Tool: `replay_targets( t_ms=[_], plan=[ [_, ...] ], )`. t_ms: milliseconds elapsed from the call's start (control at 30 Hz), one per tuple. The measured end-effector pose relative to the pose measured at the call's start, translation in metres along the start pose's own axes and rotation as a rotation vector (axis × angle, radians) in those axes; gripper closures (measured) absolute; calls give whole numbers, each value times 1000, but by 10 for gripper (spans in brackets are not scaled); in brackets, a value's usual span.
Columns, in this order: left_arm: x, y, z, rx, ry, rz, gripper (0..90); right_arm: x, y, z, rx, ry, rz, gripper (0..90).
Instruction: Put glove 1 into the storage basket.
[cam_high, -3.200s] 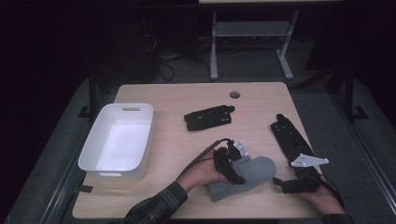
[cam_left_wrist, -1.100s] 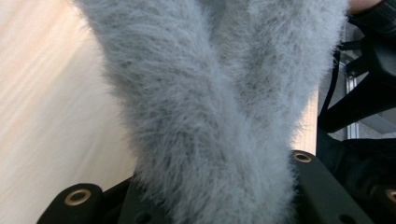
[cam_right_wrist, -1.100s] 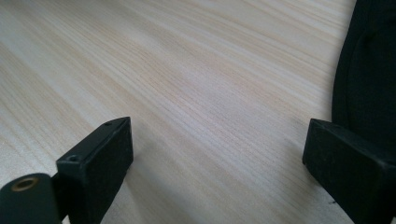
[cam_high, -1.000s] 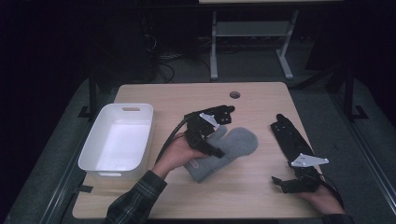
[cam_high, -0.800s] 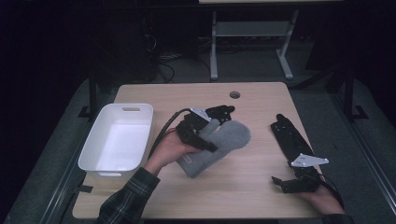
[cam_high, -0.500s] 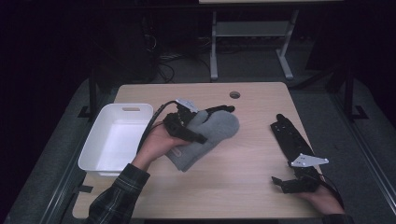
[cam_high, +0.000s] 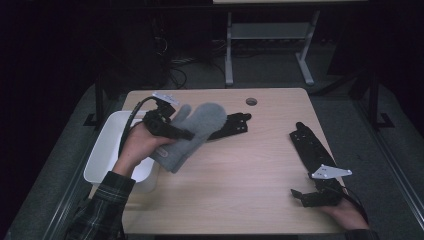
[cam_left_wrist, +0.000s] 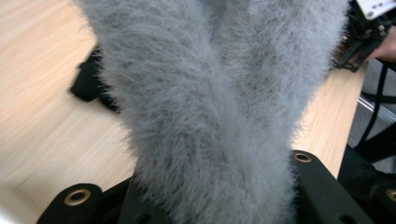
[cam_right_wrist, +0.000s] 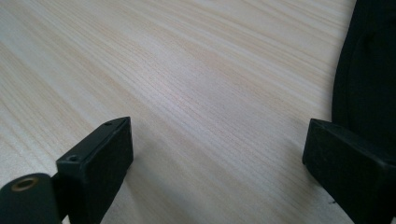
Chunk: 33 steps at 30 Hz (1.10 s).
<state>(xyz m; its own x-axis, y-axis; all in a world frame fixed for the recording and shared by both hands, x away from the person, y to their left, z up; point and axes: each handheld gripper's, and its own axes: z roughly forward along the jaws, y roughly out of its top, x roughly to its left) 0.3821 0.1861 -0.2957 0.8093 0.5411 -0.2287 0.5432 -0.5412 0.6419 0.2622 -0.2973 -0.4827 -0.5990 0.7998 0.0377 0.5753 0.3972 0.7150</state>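
the left gripper (cam_high: 167, 127) is clamped on a grey mitten (cam_high: 192, 132), held above the table (cam_high: 240, 175) left of centre, beside the white bin (cam_high: 107, 150). the right gripper (cam_high: 312, 195), lower right, rests with jaws apart, nothing between them.

The grey fluffy mitten (cam_high: 192, 131) is lifted above the table, tilted, its rounded end and thumb pointing up and away, its cuff end hanging lower near the white bin's corner. Its pile is long and fuzzy (cam_left_wrist: 219, 93).
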Motion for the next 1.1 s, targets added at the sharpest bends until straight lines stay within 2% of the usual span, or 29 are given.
replay_targets(
  t_ms=[33,133,167,233,367,467,567,800,867,900,1000,1033,1067,1100],
  plan=[
    [0,0,0,0,0,0,656,0,0,0,0,0,0,83],
    [9,-7,-15,-17,23,-29,655,0,0,0,0,0,0,83],
    [16,-12,-24,-25,32,-47,655,0,0,0,0,0,0,83],
    [18,-14,-27,-30,38,-56,655,0,0,0,0,0,-1,83],
    [35,-31,-47,-54,74,-112,655,0,0,0,0,0,0,83],
    [40,-36,-53,-57,87,-132,655,0,0,0,0,0,0,83],
    [50,-49,-64,-62,112,-166,655,0,0,0,1,0,0,83],
    [64,-68,-75,-72,145,-216,655,0,0,0,1,0,0,83],
    [71,-76,-77,-75,152,-241,655,0,0,0,1,-1,-1,83],
    [76,-83,-77,-79,162,-265,655,0,0,0,1,0,-1,83],
    [82,-90,-77,-73,168,-287,655,0,0,0,2,0,0,83],
    [89,-98,-74,-63,172,-310,655,0,0,0,1,-1,-1,84],
    [89,-98,-74,-63,172,-310,655,0,0,0,1,-1,-1,84],
    [95,-103,-71,-47,177,-327,654,0,0,0,2,-2,-2,83]
  ],
)
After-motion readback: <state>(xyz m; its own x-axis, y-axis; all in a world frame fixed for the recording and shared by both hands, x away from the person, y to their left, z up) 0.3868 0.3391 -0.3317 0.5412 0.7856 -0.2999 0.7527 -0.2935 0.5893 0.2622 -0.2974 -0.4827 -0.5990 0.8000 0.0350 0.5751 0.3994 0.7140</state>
